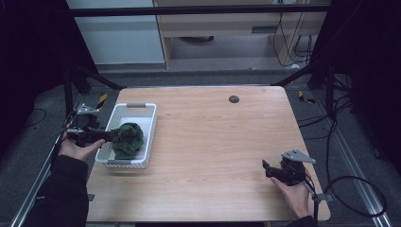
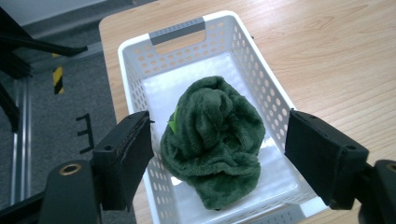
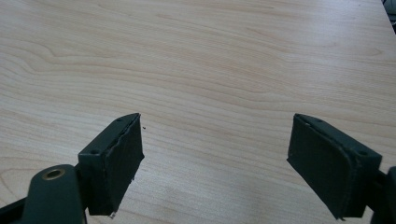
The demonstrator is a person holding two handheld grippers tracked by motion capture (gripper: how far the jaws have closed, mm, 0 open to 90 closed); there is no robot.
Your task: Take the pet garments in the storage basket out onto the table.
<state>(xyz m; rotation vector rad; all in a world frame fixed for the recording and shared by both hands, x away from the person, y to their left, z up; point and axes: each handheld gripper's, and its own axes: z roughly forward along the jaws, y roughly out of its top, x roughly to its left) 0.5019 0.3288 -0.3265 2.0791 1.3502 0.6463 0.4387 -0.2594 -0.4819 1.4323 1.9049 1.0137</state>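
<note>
The left gripper (image 2: 217,154) hangs spread wide over the green cloth (image 2: 215,140), bunched in the white basket (image 2: 135,70) by the table's left edge, seemingly ready to grasp; the right gripper (image 3: 215,163), also spread, idles near the front right corner.

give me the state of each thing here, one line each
green towel: crumpled in a heap, lying inside the basket, not gripped
white basket: upright on the table, holding the towel
left gripper: open, jaws either side of the towel
right gripper: open, nothing between its jaws, over bare table
</note>
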